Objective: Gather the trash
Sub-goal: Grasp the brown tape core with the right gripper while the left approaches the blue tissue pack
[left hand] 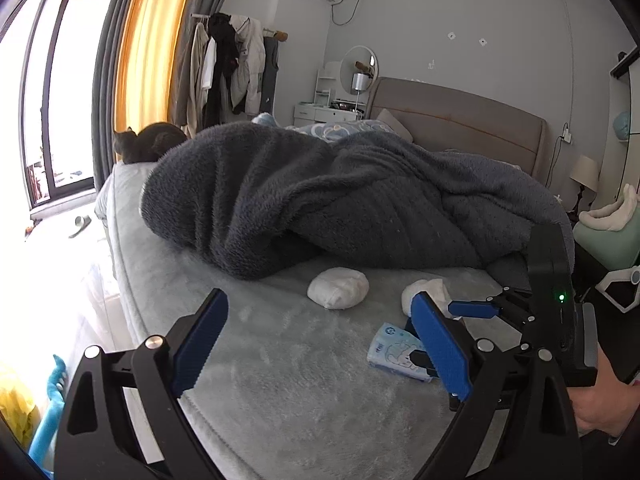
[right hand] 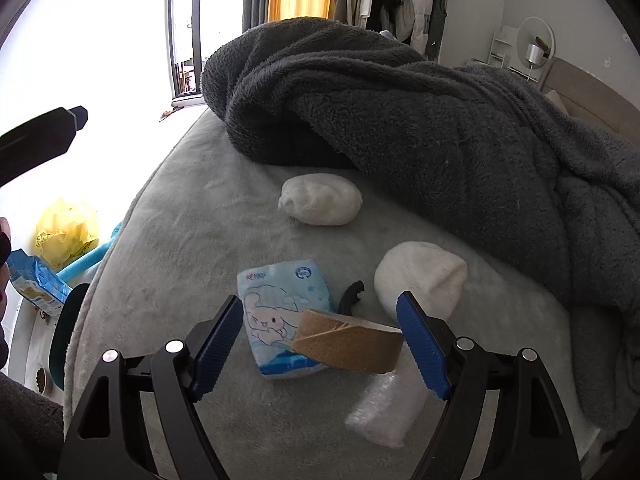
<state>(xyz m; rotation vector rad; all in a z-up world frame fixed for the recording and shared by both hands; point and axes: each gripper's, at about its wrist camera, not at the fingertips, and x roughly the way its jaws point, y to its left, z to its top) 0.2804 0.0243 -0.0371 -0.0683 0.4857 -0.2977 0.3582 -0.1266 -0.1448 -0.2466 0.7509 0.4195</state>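
Observation:
On the grey bed cover (right hand: 168, 240) lie a blue tissue pack (right hand: 280, 320), a brown tape roll (right hand: 352, 344), a small black piece (right hand: 352, 292), a bubble-wrap bag (right hand: 384, 404) and two white wads (right hand: 322, 198) (right hand: 422, 276). My right gripper (right hand: 320, 344) is open just above the tape roll and tissue pack, holding nothing. My left gripper (left hand: 320, 344) is open and empty over the bed's left part. In the left wrist view the right gripper (left hand: 500, 312) hovers by the tissue pack (left hand: 396, 350), with the wads (left hand: 338, 288) (left hand: 428, 292) behind.
A dark fleece blanket (left hand: 340, 196) is heaped across the bed. A cat (left hand: 148, 142) sits at the far left corner. A yellow-lined bin (right hand: 66, 232) and a blue box (right hand: 36, 282) stand on the floor left of the bed.

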